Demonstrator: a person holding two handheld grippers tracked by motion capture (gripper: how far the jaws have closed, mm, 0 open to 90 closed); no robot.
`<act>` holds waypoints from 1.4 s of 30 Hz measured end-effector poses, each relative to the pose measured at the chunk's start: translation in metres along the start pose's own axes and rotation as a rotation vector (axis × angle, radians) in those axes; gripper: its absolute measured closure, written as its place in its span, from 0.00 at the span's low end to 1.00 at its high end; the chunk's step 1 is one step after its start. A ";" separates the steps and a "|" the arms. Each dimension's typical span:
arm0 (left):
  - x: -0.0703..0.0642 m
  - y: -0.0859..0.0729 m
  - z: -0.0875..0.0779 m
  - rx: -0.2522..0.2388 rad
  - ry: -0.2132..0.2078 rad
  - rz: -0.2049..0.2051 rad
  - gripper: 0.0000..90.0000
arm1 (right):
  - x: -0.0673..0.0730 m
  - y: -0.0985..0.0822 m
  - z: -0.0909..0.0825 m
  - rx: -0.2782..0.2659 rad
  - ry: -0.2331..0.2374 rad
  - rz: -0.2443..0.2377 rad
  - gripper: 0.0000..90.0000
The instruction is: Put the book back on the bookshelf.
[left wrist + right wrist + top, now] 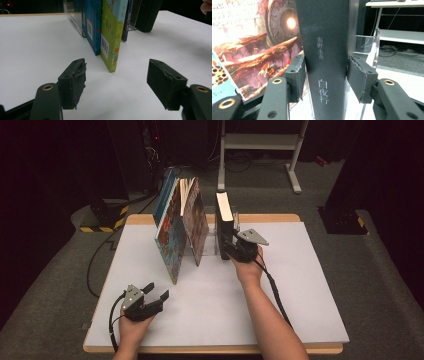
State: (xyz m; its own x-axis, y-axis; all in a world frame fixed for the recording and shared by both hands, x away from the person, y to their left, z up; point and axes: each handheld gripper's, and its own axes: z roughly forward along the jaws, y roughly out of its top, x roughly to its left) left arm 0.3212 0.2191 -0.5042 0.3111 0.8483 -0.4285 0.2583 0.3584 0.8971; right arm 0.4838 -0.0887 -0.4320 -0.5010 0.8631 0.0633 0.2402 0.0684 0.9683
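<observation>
**Black book between my right jaws**

I am looking at the black book [325, 57], which is standing upright on its lower edge near the far side of the table [300, 285], its spine facing me and its white page edge showing on top in the high view. It is sitting at the right end of the row, against a clear stand [374, 47] whose plastic wall is showing just behind and to the right of it.

My right gripper [236, 251] is reaching level at the spine from the near side. In the right gripper view the book is rising straight up between the two jaws; the pads are sitting right at both covers, low on the spine, but I cannot tell whether they are pressing or just touching.

To the left of the black book, with a gap between, the picture books [181, 225] are leaning together, their covers fanning out toward me.

My left gripper [156, 292] is resting well apart from all this, near the front left corner of the table. Its jaws are standing wide open with nothing between them, pointing toward the green book [111, 35] and the blue one [92, 25].
</observation>
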 end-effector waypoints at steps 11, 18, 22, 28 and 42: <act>0.000 -0.001 0.001 0.004 0.000 0.008 0.35 | -0.004 -0.018 0.002 0.045 0.019 -0.011 0.59; 0.000 -0.001 0.001 0.004 -0.001 0.007 0.35 | 0.001 -0.017 0.004 0.038 0.026 0.000 0.63; 0.000 0.000 0.001 0.000 -0.001 -0.001 0.35 | 0.006 -0.015 0.007 0.027 0.029 0.006 0.66; 0.000 0.000 0.001 -0.001 -0.002 -0.003 0.35 | 0.007 -0.014 0.010 0.029 0.020 0.015 0.65; 0.000 0.000 0.001 0.003 -0.002 0.005 0.35 | 0.005 -0.014 0.015 0.016 0.013 0.021 0.66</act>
State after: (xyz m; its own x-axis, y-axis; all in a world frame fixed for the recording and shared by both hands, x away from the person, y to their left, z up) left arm 0.3215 0.2186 -0.5046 0.3140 0.8493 -0.4243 0.2595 0.3531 0.8989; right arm 0.4903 -0.0778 -0.4491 -0.5061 0.8581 0.0866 0.2642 0.0586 0.9627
